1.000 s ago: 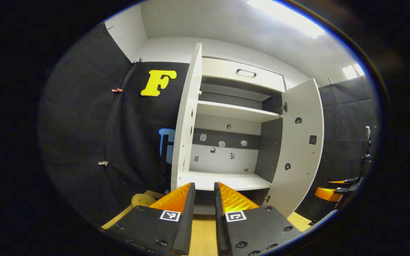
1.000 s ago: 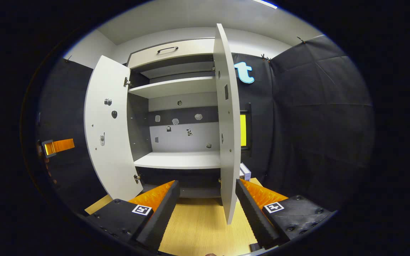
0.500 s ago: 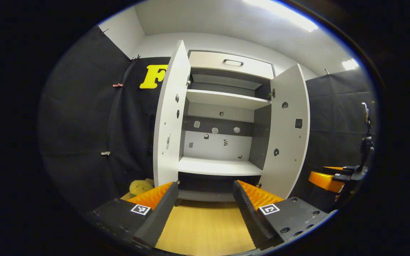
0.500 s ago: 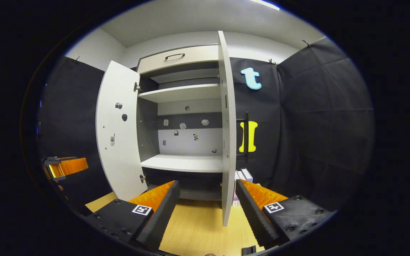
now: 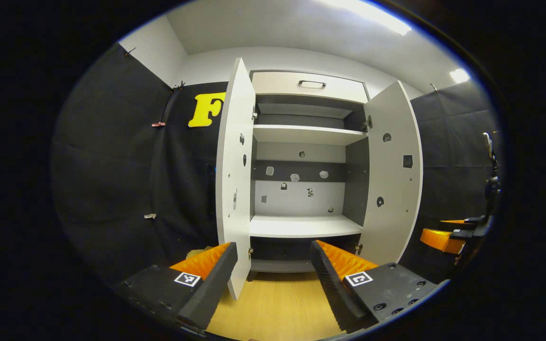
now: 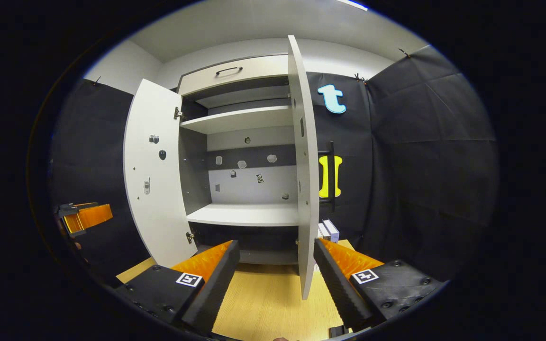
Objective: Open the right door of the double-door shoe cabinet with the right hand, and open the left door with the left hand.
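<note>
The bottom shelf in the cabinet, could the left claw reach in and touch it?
Probably yes: both doors stand wide, and the open left claw faces the bare bottom shelf with nothing between.

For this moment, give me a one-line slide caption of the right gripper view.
Both cabinet doors stand open; the open right tongs straddle the right door's lower edge.

Bright ceiling light [image 5: 372,14] glare, sharp focus, strong fisheye edge bending

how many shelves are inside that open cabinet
2 shelves inside the cabinet: an upper shelf near the top and a lower shelf near the bottom. The dark space beneath may hide more.
</note>
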A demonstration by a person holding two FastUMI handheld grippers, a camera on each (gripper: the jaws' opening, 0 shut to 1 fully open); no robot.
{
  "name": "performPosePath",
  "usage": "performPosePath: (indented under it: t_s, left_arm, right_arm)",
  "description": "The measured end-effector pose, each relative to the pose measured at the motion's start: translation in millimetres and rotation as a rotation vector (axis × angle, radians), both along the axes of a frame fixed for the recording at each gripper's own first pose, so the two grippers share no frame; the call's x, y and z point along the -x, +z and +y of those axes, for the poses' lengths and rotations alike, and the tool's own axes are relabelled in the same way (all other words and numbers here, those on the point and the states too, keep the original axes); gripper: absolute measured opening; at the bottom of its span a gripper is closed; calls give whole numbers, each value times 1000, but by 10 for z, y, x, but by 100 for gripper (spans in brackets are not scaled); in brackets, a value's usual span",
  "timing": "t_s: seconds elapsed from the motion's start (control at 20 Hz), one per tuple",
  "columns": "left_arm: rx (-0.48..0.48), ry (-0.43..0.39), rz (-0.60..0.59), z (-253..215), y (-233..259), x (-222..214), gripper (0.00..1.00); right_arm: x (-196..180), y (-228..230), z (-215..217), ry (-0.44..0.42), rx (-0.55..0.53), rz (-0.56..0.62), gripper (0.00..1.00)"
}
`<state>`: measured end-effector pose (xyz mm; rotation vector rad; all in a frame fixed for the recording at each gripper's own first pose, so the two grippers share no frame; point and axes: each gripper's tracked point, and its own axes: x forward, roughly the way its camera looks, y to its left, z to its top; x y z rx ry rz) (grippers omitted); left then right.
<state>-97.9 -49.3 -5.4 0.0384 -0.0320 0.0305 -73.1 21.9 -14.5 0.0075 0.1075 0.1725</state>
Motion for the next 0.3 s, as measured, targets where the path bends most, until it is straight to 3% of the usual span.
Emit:
performPosePath:
  t_s: [0.3]
  left_arm:
    - [-5, -46, -45, 65, 72, -220, 95]
  right_arm:
    - [-90, -50, 178, -43, -49, 4, 98]
